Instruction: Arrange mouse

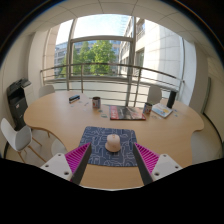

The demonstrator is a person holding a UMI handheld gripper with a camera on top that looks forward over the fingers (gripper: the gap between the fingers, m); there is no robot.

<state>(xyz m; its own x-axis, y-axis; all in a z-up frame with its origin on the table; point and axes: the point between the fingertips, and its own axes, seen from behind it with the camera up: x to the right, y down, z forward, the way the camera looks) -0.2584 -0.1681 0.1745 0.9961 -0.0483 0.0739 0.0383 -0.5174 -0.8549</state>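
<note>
A pale beige mouse rests on a dark blue patterned mouse mat near the front edge of a round wooden table. My gripper hovers just in front of the mat, open, its two pink pads spread wide at either side. The mouse lies a little ahead of the fingertips, roughly centred between them, and nothing is held.
Further back on the table are a dark mug, a book or magazine, a small black device and an open laptop. A white chair stands at the left, a railing and large windows beyond.
</note>
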